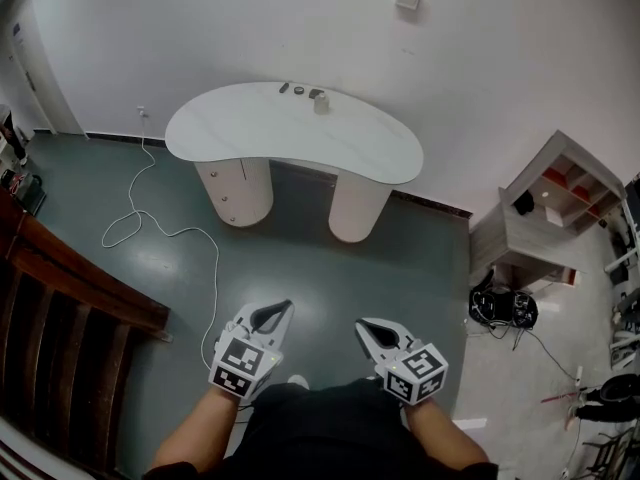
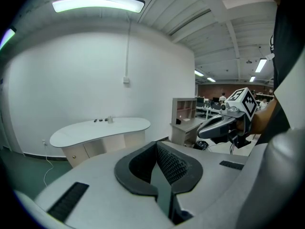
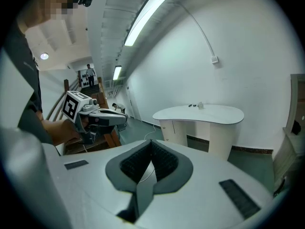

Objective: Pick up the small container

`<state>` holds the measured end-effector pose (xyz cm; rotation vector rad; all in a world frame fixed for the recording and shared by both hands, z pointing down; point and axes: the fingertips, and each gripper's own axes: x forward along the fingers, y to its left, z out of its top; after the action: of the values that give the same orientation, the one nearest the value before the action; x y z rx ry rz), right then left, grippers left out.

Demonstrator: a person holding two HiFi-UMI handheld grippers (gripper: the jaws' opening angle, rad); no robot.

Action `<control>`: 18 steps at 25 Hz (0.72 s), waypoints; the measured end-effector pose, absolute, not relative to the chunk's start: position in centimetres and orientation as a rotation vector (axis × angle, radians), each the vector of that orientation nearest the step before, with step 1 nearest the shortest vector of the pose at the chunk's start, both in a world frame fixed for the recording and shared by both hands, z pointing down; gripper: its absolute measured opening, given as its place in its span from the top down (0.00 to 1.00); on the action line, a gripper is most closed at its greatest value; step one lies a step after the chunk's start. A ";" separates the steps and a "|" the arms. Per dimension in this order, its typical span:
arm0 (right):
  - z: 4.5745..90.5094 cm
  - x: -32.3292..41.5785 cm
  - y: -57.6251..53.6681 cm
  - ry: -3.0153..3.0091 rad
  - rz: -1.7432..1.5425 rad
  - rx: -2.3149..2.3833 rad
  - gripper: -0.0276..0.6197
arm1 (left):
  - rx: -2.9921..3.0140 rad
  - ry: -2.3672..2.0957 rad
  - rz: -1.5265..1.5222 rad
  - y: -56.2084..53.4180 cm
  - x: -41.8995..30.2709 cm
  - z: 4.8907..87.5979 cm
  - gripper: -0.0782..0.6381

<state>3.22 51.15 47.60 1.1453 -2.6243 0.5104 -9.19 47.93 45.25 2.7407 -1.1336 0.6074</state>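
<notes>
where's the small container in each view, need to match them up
Head view: small container upper centre, near the wall-side edge of the white table.
Left gripper view: tiny, left of centre, on the table.
Right gripper view: right of centre, on the table.
Shared landmark: the white table.

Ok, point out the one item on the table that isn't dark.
The container, at the row's right end: pale and taller, while the other items are dark and low.

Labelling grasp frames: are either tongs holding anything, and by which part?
Nothing held. Left tongs and right tongs are both shut and empty; the small container stands on the white table, away from both.
</notes>
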 end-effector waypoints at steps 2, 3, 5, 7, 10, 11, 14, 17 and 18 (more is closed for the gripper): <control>47.7 2.2 51.3 -2.625 0.526 1.151 0.96 | 2.757 -1.139 0.647 48.1 -10.3 45.6 0.87; 47.8 1.7 51.4 -2.625 0.526 1.151 0.96 | 2.765 -1.139 0.664 48.1 -10.7 45.8 0.87; 47.9 1.0 51.4 -2.620 0.521 1.148 0.96 | 2.766 -1.129 0.665 48.1 -11.3 46.1 0.87; 48.2 0.7 51.2 -2.609 0.524 1.147 0.96 | 2.752 -1.108 0.632 48.1 -11.4 46.3 0.87; 48.3 0.5 50.5 -2.599 0.530 1.156 0.96 | 2.735 -1.070 0.588 47.8 -11.4 46.4 0.87; 48.3 0.5 50.2 -2.599 0.530 1.158 0.96 | 2.733 -1.064 0.584 47.6 -11.5 46.5 0.87; 48.5 0.6 49.2 -2.598 0.528 1.155 0.96 | 2.733 -1.065 0.588 46.7 -11.3 46.8 0.87; 48.8 0.8 47.7 -2.599 0.533 1.153 0.96 | 2.726 -1.073 0.583 45.6 -11.0 46.9 0.87; 48.9 0.9 47.1 -2.602 0.533 1.153 0.96 | 2.724 -1.075 0.584 45.3 -11.0 47.1 0.87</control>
<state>0.86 47.09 48.92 1.1534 -2.6018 0.5332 -11.01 45.27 47.06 2.7238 -1.0748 0.5844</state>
